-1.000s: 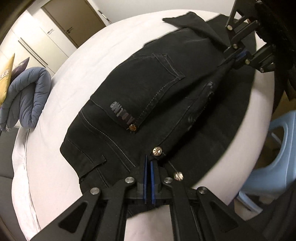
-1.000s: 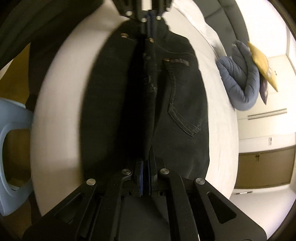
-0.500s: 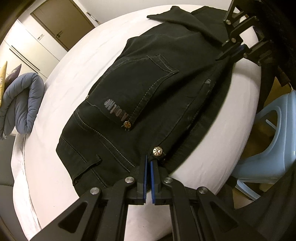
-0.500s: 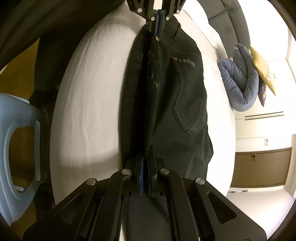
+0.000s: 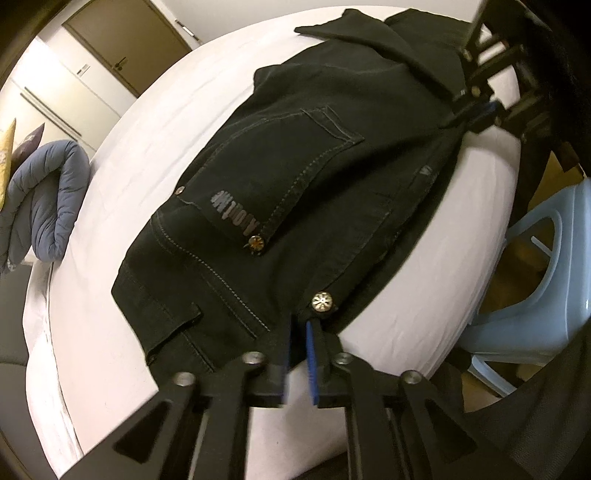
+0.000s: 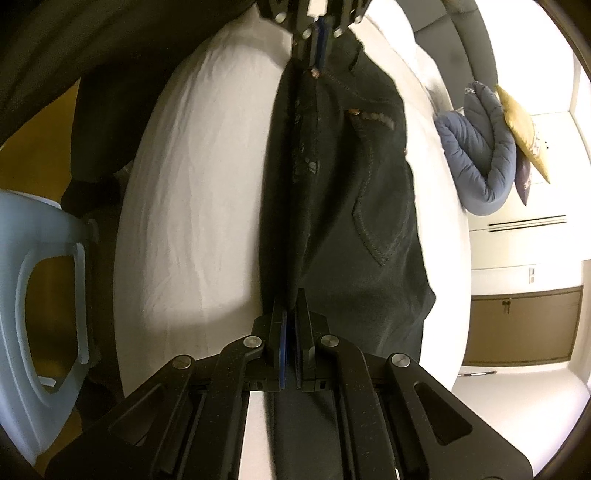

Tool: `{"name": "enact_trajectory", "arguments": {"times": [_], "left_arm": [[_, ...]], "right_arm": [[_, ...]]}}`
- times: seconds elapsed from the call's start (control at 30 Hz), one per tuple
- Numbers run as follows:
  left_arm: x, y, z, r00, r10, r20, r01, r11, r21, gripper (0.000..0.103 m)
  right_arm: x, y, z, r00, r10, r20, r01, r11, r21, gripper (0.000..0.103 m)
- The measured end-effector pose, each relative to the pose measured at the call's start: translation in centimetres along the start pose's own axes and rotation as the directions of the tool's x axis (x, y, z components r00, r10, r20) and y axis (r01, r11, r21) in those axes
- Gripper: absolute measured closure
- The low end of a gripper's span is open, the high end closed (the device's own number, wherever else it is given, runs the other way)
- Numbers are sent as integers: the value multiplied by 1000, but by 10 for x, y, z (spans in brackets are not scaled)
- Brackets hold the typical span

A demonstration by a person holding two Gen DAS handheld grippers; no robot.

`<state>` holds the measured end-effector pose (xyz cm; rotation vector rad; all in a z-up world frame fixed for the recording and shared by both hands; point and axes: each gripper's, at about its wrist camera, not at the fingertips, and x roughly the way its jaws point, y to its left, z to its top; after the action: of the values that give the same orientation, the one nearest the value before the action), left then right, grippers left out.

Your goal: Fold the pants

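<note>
Black jeans (image 5: pixel 295 177) lie folded lengthwise on a white bed (image 5: pixel 155 122), back pocket and logo patch facing up. My left gripper (image 5: pixel 298 332) sits at the waistband corner by a metal button (image 5: pixel 323 302); its blue pads stand slightly apart with a gap between them. My right gripper (image 6: pixel 290 314) is shut on the jeans' (image 6: pixel 347 192) folded edge at the leg side. It shows far right in the left wrist view (image 5: pixel 476 109). The left gripper shows at the top of the right wrist view (image 6: pixel 319 33).
A rolled blue-grey duvet (image 5: pixel 40 199) and pillows lie at the bed's far side. A light blue plastic stool (image 5: pixel 532 288) stands beside the bed edge. Closet doors (image 5: pixel 122 40) line the far wall.
Both grippers carried the jeans' edge across the bed and laid it down. The left gripper's pads, earlier pressed together on the waistband, now stand slightly apart.
</note>
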<state>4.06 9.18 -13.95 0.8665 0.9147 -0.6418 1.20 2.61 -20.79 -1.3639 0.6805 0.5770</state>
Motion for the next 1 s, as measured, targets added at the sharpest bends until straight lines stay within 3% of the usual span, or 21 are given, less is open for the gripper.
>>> {"name": "enact_trajectory", "arguments": {"times": [0.07, 0.17, 0.37, 0.47, 0.57, 0.67, 0.7, 0.77, 0.8, 0.83, 0.9, 0.93, 0.97, 1.0], "left_arm": [[-8, 5, 0, 1000, 16, -10, -17, 1000, -21, 61], [-31, 22, -3, 1000, -9, 5, 9, 995, -95, 40], [-63, 53, 14, 996, 24, 85, 1, 961, -275, 40], [-54, 51, 39, 990, -14, 141, 65, 928, -367, 40], [-21, 39, 70, 985, -57, 166, 124, 895, -428, 40], [27, 23, 88, 985, -138, 104, 171, 857, -485, 40], [39, 18, 89, 984, -162, 81, 180, 848, -498, 40], [53, 10, 88, 985, -151, 80, 171, 835, -523, 37], [53, 10, 88, 984, -156, 87, 178, 821, -543, 37], [52, 12, 88, 983, -162, 88, 183, 809, -558, 37], [43, 13, 91, 986, -146, 85, 168, 807, -566, 43], [39, 15, 92, 986, -136, 94, 166, 801, -576, 49], [32, 19, 94, 984, -126, 127, 177, 779, -602, 50], [28, 24, 97, 980, -126, 157, 197, 759, -621, 50]], "right_arm": [[7, 1, 4, 1000, -11, -7, 11, 1000, 3, 99], [12, -4, 9, 1000, -10, -18, 11, 998, 65, 99], [21, -10, 15, 999, -53, -6, 53, 987, 154, 99], [22, -16, 16, 998, -58, 2, 56, 970, 237, 97], [18, -30, 13, 998, -55, 29, 41, 927, 372, 92], [7, -44, 1, 997, -2, 75, -38, 849, 527, 91], [3, -51, -7, 995, 32, 94, -83, 800, 594, 91], [-5, -72, -31, 978, 115, 171, -205, 635, 744, 91], [-8, -84, -47, 968, 135, 212, -252, 538, 805, 91], [-9, -102, -70, 959, 140, 245, -281, 408, 868, 91], [-6, -131, -110, 950, 132, 282, -306, 225, 925, 90], [-4, -153, -137, 945, 104, 310, -322, 124, 939, 82], [-3, -169, -156, 946, 72, 316, -320, 68, 945, 60], [-1, -189, -178, 954, 35, 299, -300, 10, 954, 45]]}}
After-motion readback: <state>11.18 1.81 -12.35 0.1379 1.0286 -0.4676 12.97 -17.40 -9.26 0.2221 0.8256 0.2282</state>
